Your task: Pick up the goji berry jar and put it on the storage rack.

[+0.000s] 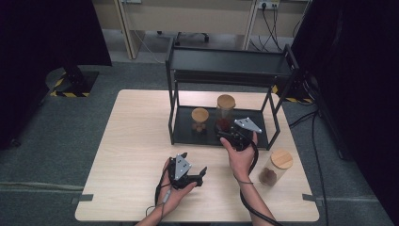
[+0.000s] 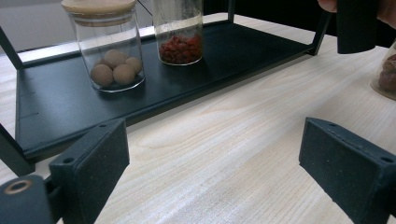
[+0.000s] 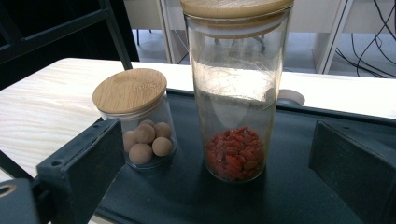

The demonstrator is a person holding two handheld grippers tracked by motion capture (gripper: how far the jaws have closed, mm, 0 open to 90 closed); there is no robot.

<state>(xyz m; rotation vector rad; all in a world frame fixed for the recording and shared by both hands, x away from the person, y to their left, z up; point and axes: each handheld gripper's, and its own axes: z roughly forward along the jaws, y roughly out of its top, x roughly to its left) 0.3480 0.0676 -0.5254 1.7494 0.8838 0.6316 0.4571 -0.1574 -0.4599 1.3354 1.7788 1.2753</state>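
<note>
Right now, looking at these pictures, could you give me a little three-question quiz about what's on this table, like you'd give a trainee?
1. True or false: the tall jar with red bits stands on the table top, outside the black rack.
2. Which claw is nearer the tall jar? A) left claw B) right claw
3. Fill in: the short jar beside the tall jar holds round, ____-coloured balls.

Key
1. False: it stands on the rack's lower shelf.
2. B; its jaws are open on either side of that jar, not touching it.
3. Tan. A third jar with a wooden lid stands on the table right of the rack.
</note>
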